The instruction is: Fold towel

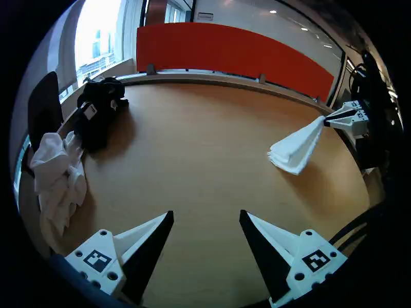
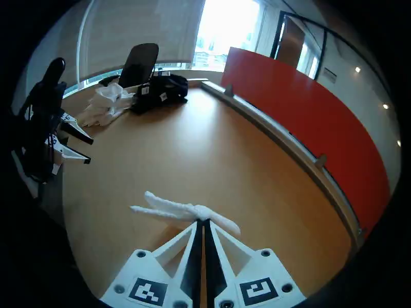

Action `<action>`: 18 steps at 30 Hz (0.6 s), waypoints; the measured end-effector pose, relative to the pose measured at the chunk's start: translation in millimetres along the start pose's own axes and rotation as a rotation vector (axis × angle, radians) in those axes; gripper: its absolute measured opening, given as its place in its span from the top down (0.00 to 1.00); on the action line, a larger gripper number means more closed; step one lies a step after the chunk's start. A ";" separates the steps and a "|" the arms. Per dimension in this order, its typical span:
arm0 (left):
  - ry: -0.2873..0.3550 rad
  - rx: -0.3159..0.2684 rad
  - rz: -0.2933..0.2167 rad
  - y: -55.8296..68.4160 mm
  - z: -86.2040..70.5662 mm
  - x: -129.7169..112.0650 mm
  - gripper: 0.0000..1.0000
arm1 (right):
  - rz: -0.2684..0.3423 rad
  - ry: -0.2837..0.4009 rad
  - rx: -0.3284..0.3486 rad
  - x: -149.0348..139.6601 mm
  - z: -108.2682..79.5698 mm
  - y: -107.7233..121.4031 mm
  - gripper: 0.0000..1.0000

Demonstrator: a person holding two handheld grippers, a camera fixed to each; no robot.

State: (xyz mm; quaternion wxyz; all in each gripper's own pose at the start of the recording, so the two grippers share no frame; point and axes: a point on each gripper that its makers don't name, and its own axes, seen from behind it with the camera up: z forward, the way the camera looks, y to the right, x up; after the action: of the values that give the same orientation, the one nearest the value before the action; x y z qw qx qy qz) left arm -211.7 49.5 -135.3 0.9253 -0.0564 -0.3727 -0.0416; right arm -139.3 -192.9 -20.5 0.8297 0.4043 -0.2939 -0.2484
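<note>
A folded white towel hangs over the wooden table, pinched at one corner by my right gripper at the right side of the left gripper view. In the right gripper view that gripper is shut on the bunched towel, whose folds fan out to both sides above the tabletop. My left gripper stands open low over the table with nothing between its fingers. It appears again at the left edge of the right gripper view, held by a dark-sleeved hand.
A heap of white towels lies at the table's left edge beside a black bag. The same heap and bag sit far off, near a black chair. A red partition runs along the far edge.
</note>
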 end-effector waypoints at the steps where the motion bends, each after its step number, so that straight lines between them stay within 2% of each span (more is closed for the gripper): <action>1: 0.001 0.001 0.000 0.0 0.1 -0.5 0.05 | 0.000 0.000 -0.004 -0.2 -3.1 2.2 0.98; 9: 0.004 0.004 0.005 0.2 0.7 -4.4 0.05 | 0.014 -0.008 -0.032 -8.5 -29.1 21.7 0.98; 18: 0.007 0.004 0.011 0.4 0.4 -4.7 0.05 | 0.047 -0.019 -0.088 -26.7 -65.8 58.0 0.98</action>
State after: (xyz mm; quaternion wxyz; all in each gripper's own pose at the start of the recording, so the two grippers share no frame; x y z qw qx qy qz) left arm -215.3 50.2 -138.3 0.9270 -0.0561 -0.3691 -0.0361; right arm -102.7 -109.1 -13.7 0.8494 0.3579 -0.3001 -0.2456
